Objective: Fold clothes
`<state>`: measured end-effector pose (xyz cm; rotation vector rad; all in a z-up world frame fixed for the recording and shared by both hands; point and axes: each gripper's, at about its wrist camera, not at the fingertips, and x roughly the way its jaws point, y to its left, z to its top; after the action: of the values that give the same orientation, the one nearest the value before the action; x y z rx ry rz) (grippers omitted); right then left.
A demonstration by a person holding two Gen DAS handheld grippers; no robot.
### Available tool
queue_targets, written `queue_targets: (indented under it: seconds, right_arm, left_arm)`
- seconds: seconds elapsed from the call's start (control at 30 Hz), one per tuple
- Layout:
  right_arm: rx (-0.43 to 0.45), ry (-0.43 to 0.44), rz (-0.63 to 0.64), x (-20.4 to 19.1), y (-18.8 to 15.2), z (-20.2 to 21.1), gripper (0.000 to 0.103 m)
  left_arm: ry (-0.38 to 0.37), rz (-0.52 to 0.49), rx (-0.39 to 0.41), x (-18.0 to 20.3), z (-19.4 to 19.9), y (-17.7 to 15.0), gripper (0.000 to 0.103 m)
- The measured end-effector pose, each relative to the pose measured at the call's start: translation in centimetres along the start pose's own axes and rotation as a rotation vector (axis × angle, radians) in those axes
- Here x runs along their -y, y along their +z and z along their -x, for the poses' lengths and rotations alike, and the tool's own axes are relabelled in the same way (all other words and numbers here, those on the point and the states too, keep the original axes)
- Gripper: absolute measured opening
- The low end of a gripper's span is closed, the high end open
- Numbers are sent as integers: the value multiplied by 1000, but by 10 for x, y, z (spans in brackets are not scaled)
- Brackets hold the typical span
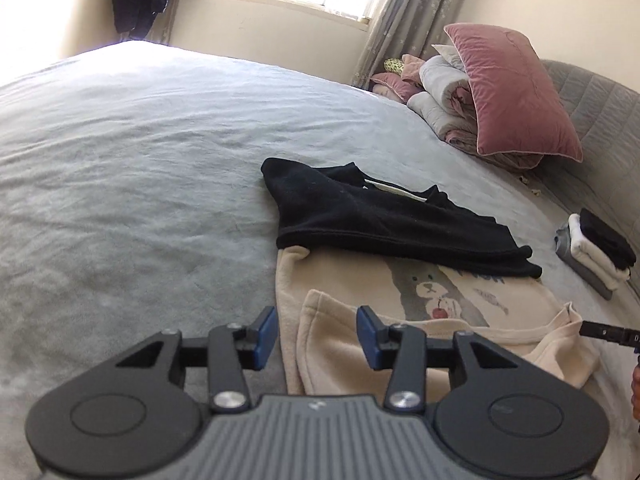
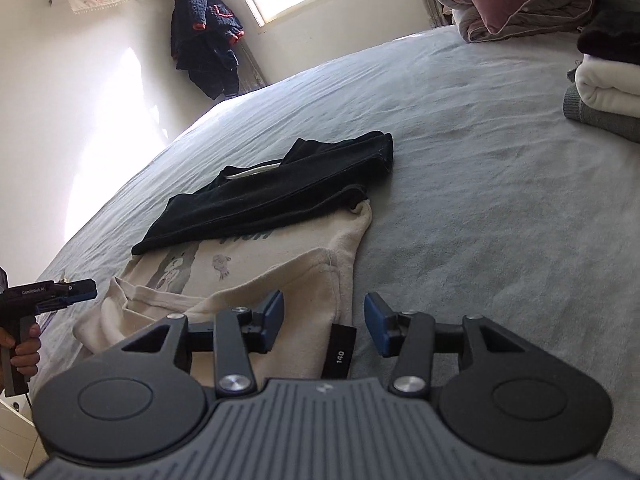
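Cream sweatshirt (image 1: 360,344) is half folded on the bed (image 1: 140,160); both tools, left tool (image 1: 316,336) and right tool (image 2: 324,326), are held apart, empty; its near edge is likely to be gripped next.

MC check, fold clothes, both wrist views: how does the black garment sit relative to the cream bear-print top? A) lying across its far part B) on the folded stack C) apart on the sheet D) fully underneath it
A: the black garment overlaps the far end of the cream bear-print top, covering part of its print; the same overlap shows in the right wrist view.
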<state>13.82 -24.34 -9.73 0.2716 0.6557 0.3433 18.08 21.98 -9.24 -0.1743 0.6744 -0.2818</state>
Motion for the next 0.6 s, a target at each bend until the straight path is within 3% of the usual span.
queue_targets:
  seconds: [0.1,0.23,0.33,0.4,0.43,0.47,0.5,0.53,0.6]
  right_arm:
    - [7,-36,96,-9,0,-5,49]
    - [6,-48,155,-15,1,-11,49]
    - [14,-52,175,-16,1,-16,49]
    - [20,-46,183,-17,1,-20,49]
    - [19,-39,185,-17,1,-23,49]
    - [28,-43,197,-19,-1,-24,39]
    - [40,-51,213,-22,-2,-24,21]
    - [56,-76,235,-26,-5,-24,15]
    - [91,-102,235,-28,-10,-20,13]
  left_arm:
    - [17,-76,-1,12,-11,1,42]
    - [48,-101,-7,18,-19,0,36]
    - [66,-105,-7,21,-22,-2,28]
    - [70,-102,-3,22,-21,-2,14]
    - [68,-96,4,22,-20,-3,13]
    - [71,-88,19,22,-17,-4,11]
    - [71,-78,37,22,-14,-6,11]
    - [70,-67,55,21,-10,-7,10]
    - [56,-23,113,17,1,-13,10]
